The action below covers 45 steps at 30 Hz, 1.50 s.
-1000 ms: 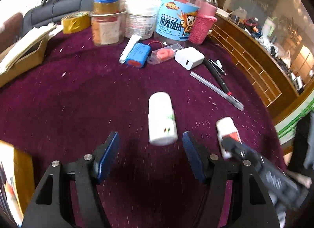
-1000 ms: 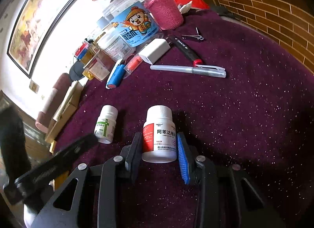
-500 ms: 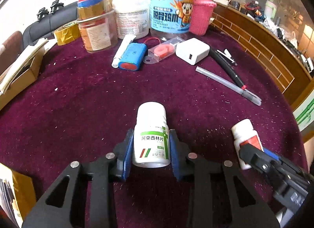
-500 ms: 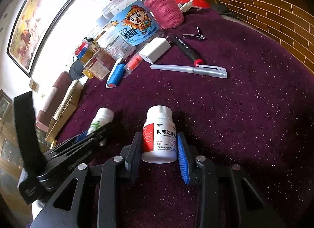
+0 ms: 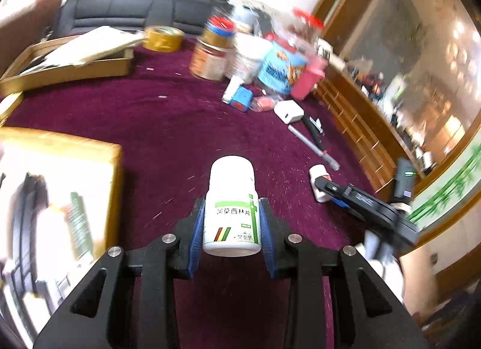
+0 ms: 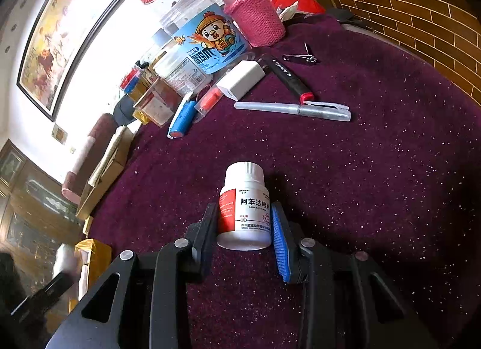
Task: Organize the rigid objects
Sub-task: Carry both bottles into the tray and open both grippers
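Note:
My left gripper (image 5: 232, 212) is shut on a white pill bottle with a green label (image 5: 231, 177) and holds it upright, clear of the purple tablecloth (image 5: 168, 138). An open yellow box (image 5: 60, 198) lies just to its left. My right gripper (image 6: 243, 213) is shut on a white pill bottle with a red label (image 6: 245, 177), which stands on the cloth. In the left wrist view the right gripper (image 5: 327, 191) shows at the right with its bottle (image 5: 318, 173). The right wrist view catches the left gripper's blurred bottle (image 6: 64, 260) by the yellow box (image 6: 93, 255).
At the back stand a blue-labelled jar (image 6: 207, 45), a pink-sleeved flask (image 6: 255, 15) and several tubs. Before them lie a white charger (image 6: 242, 80), blue battery pack (image 6: 182, 117), silver pen (image 6: 291, 108), marker (image 6: 288, 78), nail clipper (image 6: 299, 57). Tape roll (image 5: 162, 38), cardboard tray (image 5: 69, 60) back left.
The left gripper closed on the green-label bottle, lifted it off the cloth and carried it left toward the yellow box. The right gripper kept still on its bottle.

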{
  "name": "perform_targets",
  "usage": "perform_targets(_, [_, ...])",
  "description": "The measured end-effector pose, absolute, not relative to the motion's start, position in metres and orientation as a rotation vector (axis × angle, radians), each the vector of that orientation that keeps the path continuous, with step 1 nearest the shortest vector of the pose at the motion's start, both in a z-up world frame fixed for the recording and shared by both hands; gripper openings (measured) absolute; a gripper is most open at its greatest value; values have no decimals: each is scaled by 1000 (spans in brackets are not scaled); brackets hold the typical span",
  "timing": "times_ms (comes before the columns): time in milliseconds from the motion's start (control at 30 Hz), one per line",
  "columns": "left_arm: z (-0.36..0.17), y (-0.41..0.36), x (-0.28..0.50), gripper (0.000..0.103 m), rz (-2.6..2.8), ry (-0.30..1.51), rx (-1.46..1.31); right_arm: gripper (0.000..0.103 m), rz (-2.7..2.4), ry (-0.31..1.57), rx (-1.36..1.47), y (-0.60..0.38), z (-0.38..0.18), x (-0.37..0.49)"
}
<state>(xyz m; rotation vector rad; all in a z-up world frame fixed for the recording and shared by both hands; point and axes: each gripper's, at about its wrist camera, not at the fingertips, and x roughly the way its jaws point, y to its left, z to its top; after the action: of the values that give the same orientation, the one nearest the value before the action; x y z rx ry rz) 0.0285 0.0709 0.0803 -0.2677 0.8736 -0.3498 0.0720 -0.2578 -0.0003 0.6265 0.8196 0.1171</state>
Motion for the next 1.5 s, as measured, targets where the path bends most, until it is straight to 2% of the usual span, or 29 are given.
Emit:
perform_targets(233, [104, 177, -59, 31, -193, 761, -322, 30, 148, 809, 698, -262, -1, 68])
perform_targets(467, [79, 254, -111, 31, -28, 767, -334, 31, 286, 814, 714, -218, 27, 35])
perform_targets(700, [39, 282, -118, 31, 48, 828, -368, 31, 472, 829, 600, -128, 65, -7])
perform_targets(900, [26, 292, -112, 33, 84, 868, -338, 31, 607, 880, 522, -50, 72, -26])
perform_targets(1000, [26, 289, -113, 40, 77, 870, -329, 31, 663, 904, 476, -12, 73, -33])
perform_targets(1067, [30, 289, -119, 51, 70, 851, -336, 31, 691, 921, 459, 6, 71, -36])
perform_targets(1133, [35, 291, -128, 57, 70, 817, -357, 31, 721, 945, 433, 27, 67, -40])
perform_targets(1233, [46, 296, -145, 59, 68, 756, -390, 31, 747, 982, 389, 59, 58, -45])
perform_targets(1333, [54, 303, -161, 66, 86, 705, -409, 31, 755, 1019, 338, 88, 46, -47])
perform_targets(1500, [58, 317, -175, 68, 97, 676, -435, 31, 725, 1057, 234, 124, 29, -54])
